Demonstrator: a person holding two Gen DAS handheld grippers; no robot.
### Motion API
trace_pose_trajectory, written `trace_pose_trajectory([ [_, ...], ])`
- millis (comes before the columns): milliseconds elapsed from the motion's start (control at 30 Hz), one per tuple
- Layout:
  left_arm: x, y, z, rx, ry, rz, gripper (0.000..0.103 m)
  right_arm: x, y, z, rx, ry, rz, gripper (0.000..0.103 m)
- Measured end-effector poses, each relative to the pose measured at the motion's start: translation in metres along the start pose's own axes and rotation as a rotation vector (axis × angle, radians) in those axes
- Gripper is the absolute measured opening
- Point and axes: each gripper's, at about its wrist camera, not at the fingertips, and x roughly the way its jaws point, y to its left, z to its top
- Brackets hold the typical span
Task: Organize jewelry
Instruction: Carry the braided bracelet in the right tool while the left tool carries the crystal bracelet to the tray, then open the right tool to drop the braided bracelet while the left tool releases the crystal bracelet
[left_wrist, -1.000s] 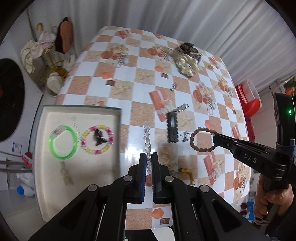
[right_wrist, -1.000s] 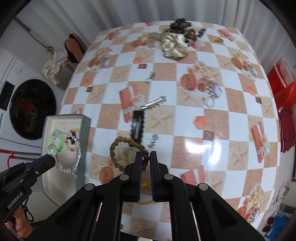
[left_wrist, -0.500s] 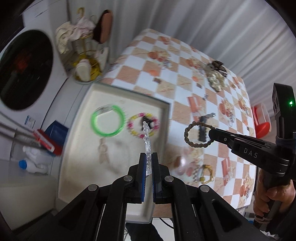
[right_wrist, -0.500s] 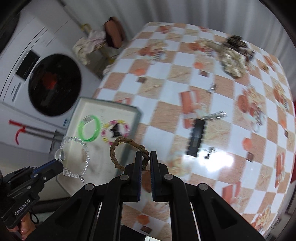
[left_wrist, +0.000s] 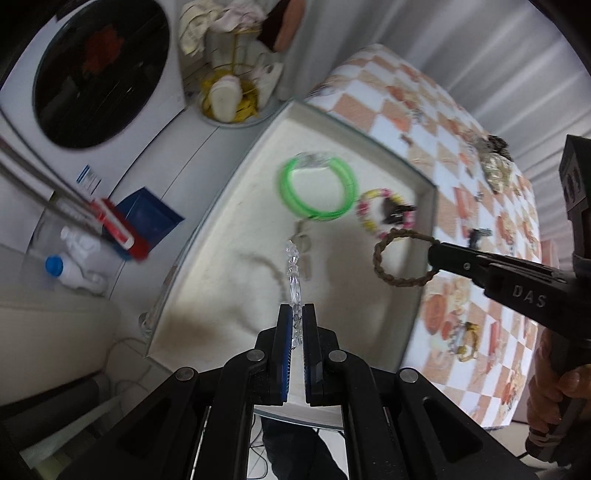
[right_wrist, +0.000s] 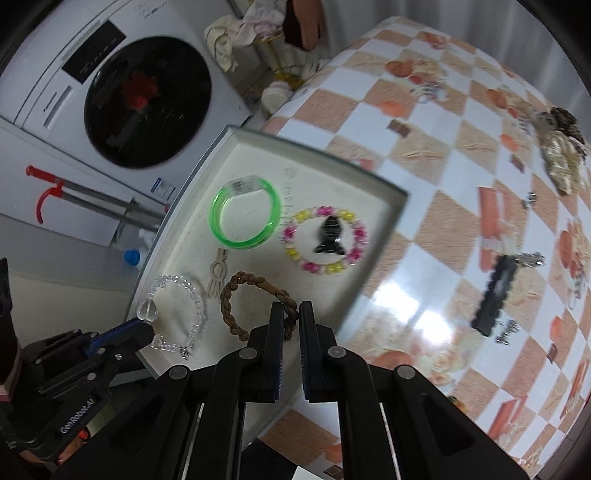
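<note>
My left gripper (left_wrist: 296, 308) is shut on a clear crystal bead bracelet (left_wrist: 293, 266) and holds it above the near part of the white tray (left_wrist: 236, 184); the bracelet also shows in the right wrist view (right_wrist: 184, 295). My right gripper (right_wrist: 291, 308) is shut on a brown braided bracelet (right_wrist: 236, 295), held over the tray's near right part; it also shows in the left wrist view (left_wrist: 384, 258). In the tray lie a green bangle (right_wrist: 243, 212), a pink and yellow bead bracelet (right_wrist: 325, 240) with a black charm, and a small beige piece (right_wrist: 218, 275).
The tray sits at the left end of a checkered table (right_wrist: 443, 229). On the table lie a black hair clip (right_wrist: 495, 295), a silver clip (right_wrist: 528, 260) and a gold and dark jewelry pile (right_wrist: 559, 147). A washing machine (right_wrist: 140, 99) stands left of the tray.
Both grippers have moved left from over the table to over the tray, each still holding its bracelet.
</note>
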Motion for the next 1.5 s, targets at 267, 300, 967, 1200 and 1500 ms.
trace_pose_trajectory([
  [267, 0.028, 0.027, -0.004, -0.043, 0.031, 0.078, 0.01, 0.034, 0.014, 0.009, -0.02, 0.05, -0.01, 0.008],
  [300, 0.032, 0.029, -0.004, -0.041, 0.035, 0.094, 0.01, 0.038, 0.015, 0.01, -0.021, 0.056, -0.015, 0.008],
  [967, 0.05, 0.017, -0.008, 0.042, 0.07, 0.275, 0.01, 0.083, 0.016, 0.018, -0.001, 0.134, -0.055, 0.011],
  [1200, 0.045, 0.008, -0.006, 0.066, 0.075, 0.285, 0.01, 0.075, 0.006, 0.018, 0.017, 0.118, -0.03, 0.051],
  [1500, 0.038, -0.007, -0.006, 0.088, 0.083, 0.276, 0.01, 0.042, -0.002, 0.02, 0.043, 0.058, 0.01, 0.053],
])
